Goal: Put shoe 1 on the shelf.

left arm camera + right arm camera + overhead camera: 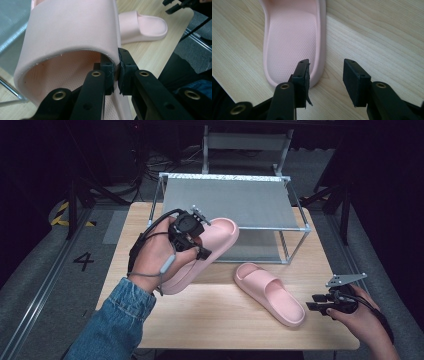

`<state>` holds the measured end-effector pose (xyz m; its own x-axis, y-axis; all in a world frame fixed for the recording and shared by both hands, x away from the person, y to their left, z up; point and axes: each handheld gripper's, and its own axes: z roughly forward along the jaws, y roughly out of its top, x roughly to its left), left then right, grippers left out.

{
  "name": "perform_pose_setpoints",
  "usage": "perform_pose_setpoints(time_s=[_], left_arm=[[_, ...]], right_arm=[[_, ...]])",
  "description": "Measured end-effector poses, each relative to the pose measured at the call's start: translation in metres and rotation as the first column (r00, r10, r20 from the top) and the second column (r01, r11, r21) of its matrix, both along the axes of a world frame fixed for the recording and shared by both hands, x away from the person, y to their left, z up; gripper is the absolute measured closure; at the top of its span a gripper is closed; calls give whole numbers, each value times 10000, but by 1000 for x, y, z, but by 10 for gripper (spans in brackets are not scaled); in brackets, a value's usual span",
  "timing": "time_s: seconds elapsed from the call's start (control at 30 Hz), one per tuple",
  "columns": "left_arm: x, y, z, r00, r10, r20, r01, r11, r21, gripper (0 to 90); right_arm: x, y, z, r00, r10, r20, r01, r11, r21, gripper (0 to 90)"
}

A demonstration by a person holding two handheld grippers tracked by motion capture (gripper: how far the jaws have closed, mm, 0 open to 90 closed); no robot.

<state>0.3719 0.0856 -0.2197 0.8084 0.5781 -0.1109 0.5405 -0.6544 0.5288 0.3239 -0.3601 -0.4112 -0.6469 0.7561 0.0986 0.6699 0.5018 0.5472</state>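
My left gripper (200,251) is shut on the edge of the strap of a pink slipper (220,237), which hangs tilted above the wooden table (210,315). In the left gripper view the two pads pinch the strap's rim of that slipper (67,32) at the gripper (116,73). A second pink slipper (270,292) lies flat on the table at the right. My right gripper (312,302) stands open just right of its heel. In the right gripper view the gripper (325,80) is low over the table, its left jaw above the heel rim of the slipper (292,42), nothing pinched.
A metal-framed shoe rack (235,200) with grey shelves stands at the table's back, just behind the lifted slipper. The table's right edge (345,320) runs close to my right hand. A black stand (75,205) is on the floor at the left.
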Motion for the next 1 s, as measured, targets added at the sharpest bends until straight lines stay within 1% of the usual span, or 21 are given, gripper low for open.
perform_pose_setpoints(time_s=[0.1,0.13,0.23,0.3,0.37,0.43,0.53,0.57,0.6,0.77,0.83,1.0], left_arm=[[7,-6,6,10000,61,-7,-62,10000,-62,841],[8,-7,7,10000,75,-30,-75,9999,-95,841],[15,-12,11,9997,150,-171,-156,9992,-358,841],[20,-14,13,9994,255,-215,-264,9988,-414,841],[26,-16,15,9991,407,-144,-412,9985,-363,841],[34,-19,17,9980,626,-36,-627,9977,-276,841],[45,-21,18,9962,875,11,-875,9957,-311,841],[45,-21,18,9962,875,11,-875,9957,-311,840],[48,-22,18,9957,924,60,-922,9953,-311,840],[65,-27,20,9908,1341,201,-1333,9904,-375,841],[71,-30,20,9873,1575,187,-1565,9867,-446,840],[86,-36,17,9802,1974,181,-1961,9789,-573,840]], right_arm=[[1,-1,0,10000,-5,-53,5,10000,55,578],[2,-1,-1,10000,-10,16,10,9999,136,578],[3,-4,-2,10000,-6,-91,9,9995,301,578],[4,-5,-4,9999,71,-103,-67,9993,355,578],[4,-5,-4,9999,40,-160,-34,9992,402,578],[5,-6,-4,9999,72,-122,-67,9990,447,578],[4,-8,-2,10000,41,-78,-37,9985,538,578],[4,-8,-2,10000,41,-78,-37,9985,538,578],[3,-8,-1,10000,65,-21,-64,9984,570,578],[2,-10,2,10000,56,52,-59,9981,609,578],[2,-11,2,10000,44,49,-47,9980,629,578],[1,-12,2,9999,40,106,-46,9981,618,578]])
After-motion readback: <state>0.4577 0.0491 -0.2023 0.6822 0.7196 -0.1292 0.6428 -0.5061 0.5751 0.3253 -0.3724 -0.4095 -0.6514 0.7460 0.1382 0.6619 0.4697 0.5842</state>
